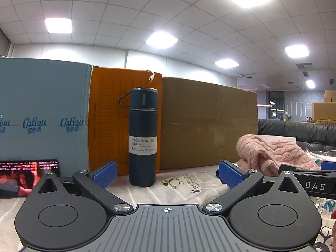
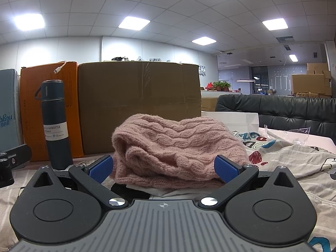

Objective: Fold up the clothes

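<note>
A pink cable-knit sweater [image 2: 174, 147] lies bunched in a heap on the printed sheet, straight ahead in the right wrist view. My right gripper [image 2: 163, 169] stands open, its blue pads [image 2: 225, 168] flanking the near edge of the heap without pinching it. In the left wrist view the same sweater [image 1: 271, 153] sits off to the right. My left gripper [image 1: 167, 173] is open and empty, low over the sheet, pointing at a dark blue vacuum bottle [image 1: 142, 138]. The right gripper's black body [image 1: 308, 181] shows at that view's right edge.
Cardboard boxes wall the back: blue [image 1: 42, 115], orange [image 1: 105, 117] and brown [image 2: 138, 105]. A phone [image 1: 29, 176] with a lit screen leans at the left. The vacuum bottle [image 2: 55, 126] stands left of the sweater. A printed cloth [image 2: 294, 159] and a black sofa [image 2: 283, 109] lie right.
</note>
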